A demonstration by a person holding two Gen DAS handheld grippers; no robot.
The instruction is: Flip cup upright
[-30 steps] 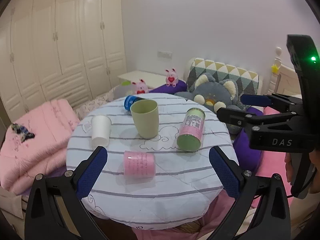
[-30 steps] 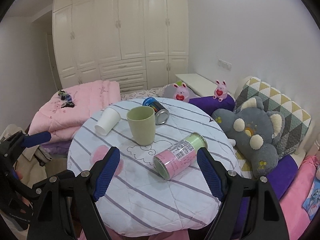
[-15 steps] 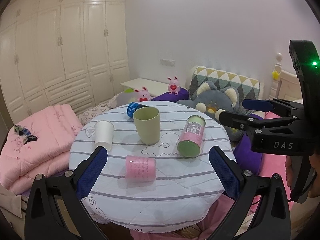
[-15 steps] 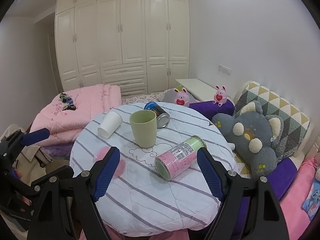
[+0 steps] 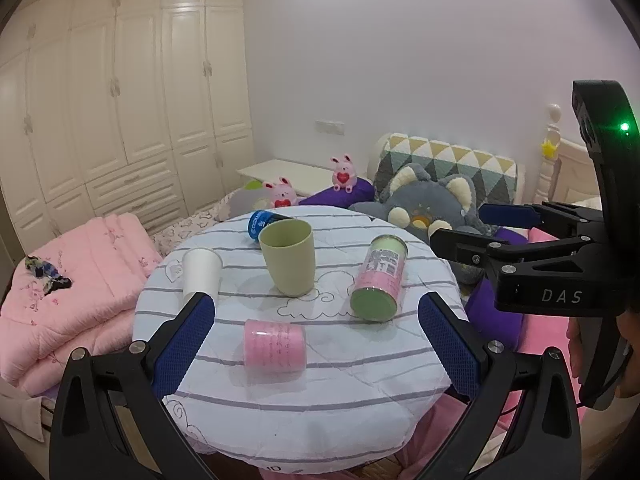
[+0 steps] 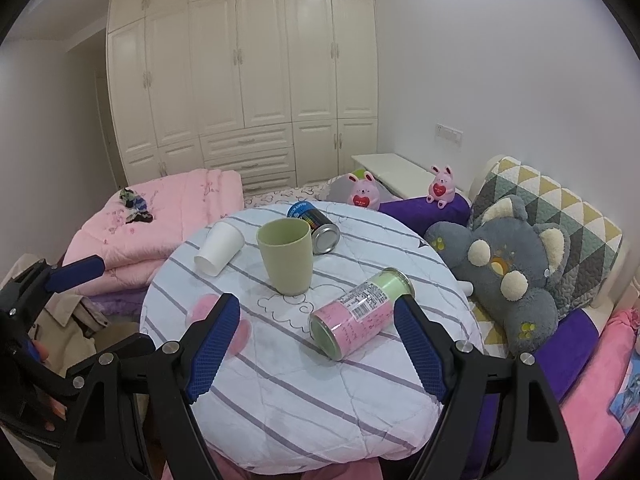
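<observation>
A green cup (image 5: pixel 287 257) stands upright mid-table, also in the right wrist view (image 6: pixel 285 255). A white paper cup (image 5: pixel 201 271) lies tipped at the left (image 6: pixel 218 248). A pink cup (image 5: pixel 275 345) lies on its side near the front; my right finger partly hides it in the right wrist view (image 6: pixel 208 306). A pink and green can (image 5: pixel 378 278) lies on its side at the right (image 6: pixel 360 313). My left gripper (image 5: pixel 316 336) is open, held back from the table. My right gripper (image 6: pixel 316 340) is open too, and shows at the right of the left wrist view (image 5: pixel 484 224).
The round table (image 5: pixel 320 400) has a striped white cloth. A blue can (image 6: pixel 313 227) lies at the back. A grey plush (image 6: pixel 504 264) and pillows sit to the right. Pink quilts (image 5: pixel 68 292) lie to the left. Wardrobes line the far wall.
Both grippers have drawn back and up from the table, so it looks smaller and lower. Both stay open. The objects on the table have not moved.
</observation>
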